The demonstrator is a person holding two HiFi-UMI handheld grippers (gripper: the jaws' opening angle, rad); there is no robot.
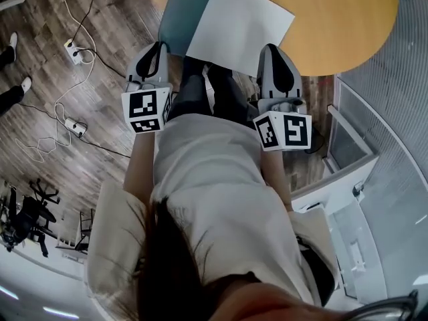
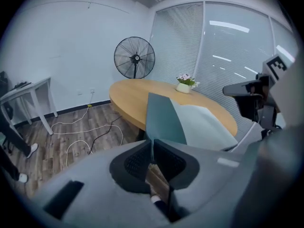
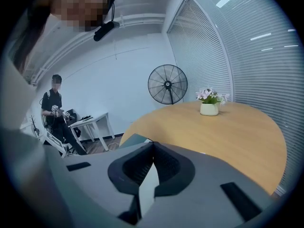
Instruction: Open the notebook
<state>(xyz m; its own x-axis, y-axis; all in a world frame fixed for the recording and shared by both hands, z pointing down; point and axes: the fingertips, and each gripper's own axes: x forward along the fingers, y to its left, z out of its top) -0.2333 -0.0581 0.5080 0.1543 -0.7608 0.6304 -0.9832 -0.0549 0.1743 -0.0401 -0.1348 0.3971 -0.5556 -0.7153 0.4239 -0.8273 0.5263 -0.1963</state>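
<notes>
The notebook lies open at the near edge of the round wooden table (image 1: 348,25), its teal cover (image 1: 184,15) to the left and a white page (image 1: 237,29) to the right. In the left gripper view the cover (image 2: 164,120) stands up on edge straight out of the jaw tips. My left gripper (image 2: 153,144) is shut on its lower edge, and shows at the notebook's left corner (image 1: 159,51) in the head view. My right gripper (image 1: 271,51) sits at the page's near right corner. Its jaws (image 3: 152,146) are shut, with a white strip of page (image 3: 148,186) between them.
A flower pot (image 3: 209,108) stands further back on the table. A standing fan (image 2: 135,58) is behind the table, with slatted glass walls (image 2: 228,51) to the right. Cables and a power strip (image 1: 72,49) lie on the wood floor. A person (image 3: 56,110) stands by a small white table (image 3: 92,122).
</notes>
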